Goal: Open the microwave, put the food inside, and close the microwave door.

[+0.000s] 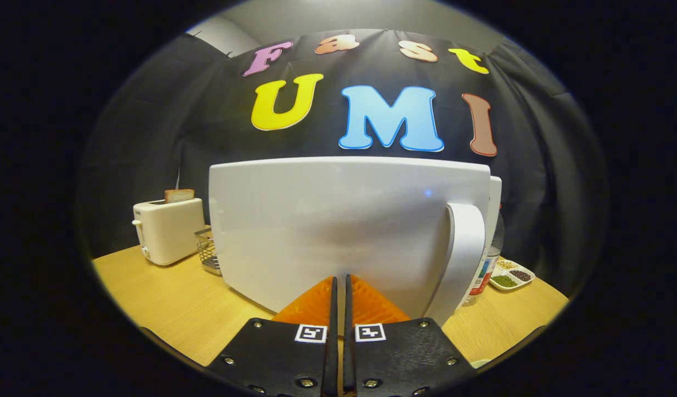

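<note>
My gripper [340,284], fingers nearly together and empty, faces the closed microwave door [338,231]; toaster [167,230] and wire basket [209,251] beside it, wooden table [167,309] beneath.

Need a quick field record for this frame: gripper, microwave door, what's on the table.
gripper: fingers together, tips at the door's lower front, nothing between them
microwave: white, door looks closed, handle right of the fingers
toaster: left of microwave, bread slice sticking up
wire basket: between toaster and microwave
bottle: right, partly behind microwave
tray: divided, grains, beyond the bottle
table: wood
</note>
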Action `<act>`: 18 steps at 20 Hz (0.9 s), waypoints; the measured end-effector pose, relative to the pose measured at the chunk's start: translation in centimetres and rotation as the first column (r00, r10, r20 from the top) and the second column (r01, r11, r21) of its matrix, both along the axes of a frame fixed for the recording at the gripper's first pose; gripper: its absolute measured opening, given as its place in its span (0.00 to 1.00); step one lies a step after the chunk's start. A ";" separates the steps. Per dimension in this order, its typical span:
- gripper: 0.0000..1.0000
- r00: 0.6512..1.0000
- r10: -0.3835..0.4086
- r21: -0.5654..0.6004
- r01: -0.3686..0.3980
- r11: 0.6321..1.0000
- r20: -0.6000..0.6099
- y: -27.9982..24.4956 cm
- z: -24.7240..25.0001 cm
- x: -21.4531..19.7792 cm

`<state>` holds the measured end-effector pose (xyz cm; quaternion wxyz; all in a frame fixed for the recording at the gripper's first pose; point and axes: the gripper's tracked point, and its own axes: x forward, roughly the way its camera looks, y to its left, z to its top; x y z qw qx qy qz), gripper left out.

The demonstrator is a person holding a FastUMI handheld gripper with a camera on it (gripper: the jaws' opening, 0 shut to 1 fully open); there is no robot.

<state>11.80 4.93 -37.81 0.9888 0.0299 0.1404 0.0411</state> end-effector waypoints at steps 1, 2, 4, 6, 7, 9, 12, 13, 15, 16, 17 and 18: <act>0.04 1.000 -0.012 -0.001 0.012 1.000 0.002 -0.2 0.0 0.5; 0.04 1.000 -0.024 -0.004 0.024 1.000 0.007 -0.4 0.1 1.0; 0.04 0.999 -0.044 0.011 0.044 0.999 -0.003 -0.7 -0.2 2.3; 0.04 0.998 -0.061 0.042 0.061 0.997 -0.013 -0.9 -0.1 3.2; 0.04 0.998 -0.068 0.046 0.069 0.997 -0.015 -1.0 -0.1 3.5; 0.05 0.998 -0.069 0.027 0.068 0.997 0.007 -0.6 0.2 3.5; 0.09 0.996 -0.084 0.008 0.083 0.996 0.010 -0.8 0.0 3.7; 0.09 0.996 -0.090 0.014 0.090 0.996 0.014 -0.9 0.1 3.7; 0.09 0.995 -0.091 0.004 0.091 0.996 0.033 -0.9 0.1 4.5; 0.09 0.996 -0.092 0.003 0.092 0.996 0.021 -1.1 -0.3 4.5; 0.13 0.995 -0.098 -0.012 0.099 0.995 0.034 -0.9 0.3 4.4; 0.12 0.995 -0.096 -0.031 0.097 0.995 0.035 -0.9 -0.1 4.3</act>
